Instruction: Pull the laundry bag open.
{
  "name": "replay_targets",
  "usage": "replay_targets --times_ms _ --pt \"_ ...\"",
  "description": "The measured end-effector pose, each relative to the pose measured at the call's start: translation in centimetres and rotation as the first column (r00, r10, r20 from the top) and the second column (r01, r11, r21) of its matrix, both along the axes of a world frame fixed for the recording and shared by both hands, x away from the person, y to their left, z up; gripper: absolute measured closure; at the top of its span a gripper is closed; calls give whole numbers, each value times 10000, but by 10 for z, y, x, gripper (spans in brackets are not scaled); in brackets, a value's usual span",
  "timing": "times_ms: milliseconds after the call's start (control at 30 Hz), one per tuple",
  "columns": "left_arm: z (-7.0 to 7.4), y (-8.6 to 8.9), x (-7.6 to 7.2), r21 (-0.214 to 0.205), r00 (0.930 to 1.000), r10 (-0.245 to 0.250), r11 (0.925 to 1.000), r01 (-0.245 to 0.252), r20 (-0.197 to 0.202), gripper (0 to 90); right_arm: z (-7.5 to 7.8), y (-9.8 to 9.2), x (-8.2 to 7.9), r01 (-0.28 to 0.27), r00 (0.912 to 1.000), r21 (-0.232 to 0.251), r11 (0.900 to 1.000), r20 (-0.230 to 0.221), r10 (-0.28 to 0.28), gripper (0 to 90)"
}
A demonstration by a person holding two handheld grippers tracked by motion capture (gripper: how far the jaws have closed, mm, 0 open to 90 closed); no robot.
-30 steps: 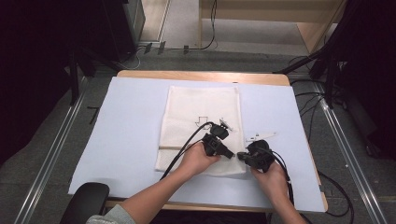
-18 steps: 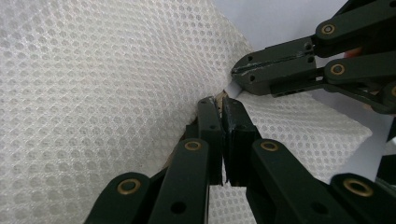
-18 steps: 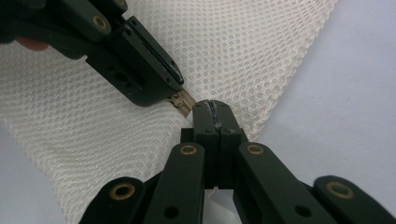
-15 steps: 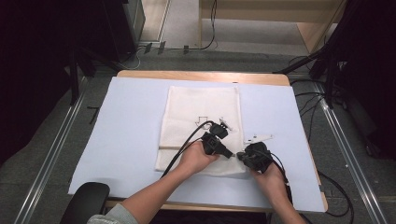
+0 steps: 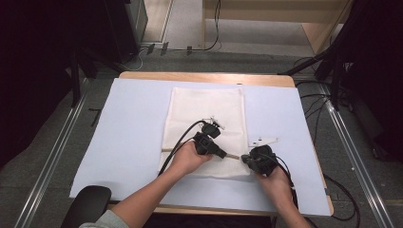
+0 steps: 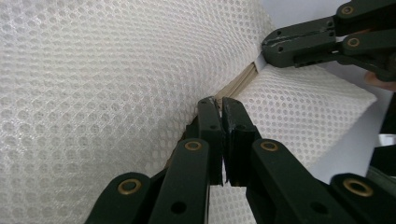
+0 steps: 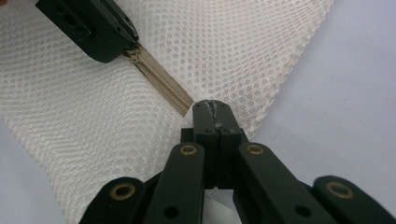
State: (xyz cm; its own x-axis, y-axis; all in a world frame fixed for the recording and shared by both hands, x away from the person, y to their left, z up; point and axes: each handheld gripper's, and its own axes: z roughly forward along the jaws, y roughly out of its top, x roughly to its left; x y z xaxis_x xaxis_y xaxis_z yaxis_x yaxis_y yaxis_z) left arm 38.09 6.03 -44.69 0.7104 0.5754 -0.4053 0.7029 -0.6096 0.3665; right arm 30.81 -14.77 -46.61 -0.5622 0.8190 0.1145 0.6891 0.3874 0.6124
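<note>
Looking down from the high view, we are seeing a table [image 5: 142, 118] covered by a pale blue sheet, with a white mesh bag [image 5: 204, 109] lying flat at its centre, long side running away from us. A tan zipper [image 5: 232, 155] is crossing the bag near its near end.

Starting at the left, we are holding the left gripper [image 5: 223, 153] in the left hand [image 5: 187, 159], which is resting on the near part of the bag. In the left gripper view, its jaws are standing almost together, with a thin gap between the pads, and their tips are meeting the mesh right at the zipper [image 6: 236, 84]; we cannot tell whether they are actually pinching the zipper or the cloth. The mesh [image 6: 93, 84] is rising in a soft fold to the left of the jaws. The other gripper [image 6: 299, 44] is showing at the upper right of that view, at the bag's edge where the zipper ends.

Moving right, we are holding the right gripper [image 5: 245, 158] in the right hand [image 5: 275, 185] at the bag's right edge, just beside the left one. In the right gripper view, its jaws are pressed fully together on the edge of the mesh bag [image 7: 224, 56] at the end of the zipper [image 7: 161, 81], and the mesh is pulling up toward the tips. The left gripper [image 7: 93, 28] is sitting on the zipper at the upper left of that view.
</note>
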Motion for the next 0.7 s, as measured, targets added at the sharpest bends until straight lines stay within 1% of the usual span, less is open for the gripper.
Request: replay_targets --times_ms 33,67,100,133,200,300,333,367,400,433,500,700 --pt "1 1 0 39 9999 -112 9999 112 8 892 0 0 0 0 10000 12 10000 -9 0 900" --pt "2 3 0 134 10000 13 9999 -13 59 893 0 0 0 5 10000 39 10000 -16 -5 900" --pt "2 5 0 -17 10000 19 10000 -19 -24 893 0 -1 0 45 10000 50 10000 -22 -45 900" --pt "3 6 0 42 10000 14 10000 -14 13 893 0 -1 0 52 10000 66 10000 -17 -52 900" --pt "3 7 -1 -95 10000 35 9999 -35 -33 892 0 -1 0 31 10000 79 10000 -11 -31 900" --pt "3 8 -1 -53 10000 -22 10000 22 -23 892 0 0 -1 20 10000 -17 10000 44 -20 900" --pt "3 11 0 -123 10000 7 9999 -8 -64 893 0 0 -1 21 10000 -22 10000 45 -21 900" --pt "2 13 0 14 9999 106 9999 -106 1 892 0 0 -1 6 10000 -7 10000 30 -6 900" --pt "2 16 2 -136 9998 62 9999 -65 -163 893 0 -1 0 -5 10000 19 10000 27 5 900" --pt "3 18 1 -112 9997 157 9998 -159 -200 893 0 -1 0 -15 10000 23 10000 35 15 900" --pt "3 18 0 -99 9999 135 9999 -136 -60 892 0 -1 0 -25 10000 20 10000 48 24 900" --pt "3 20 0 -225 9999 89 9997 -91 -94 892 -1 -2 0 0 10000 130 9999 14 0 900"
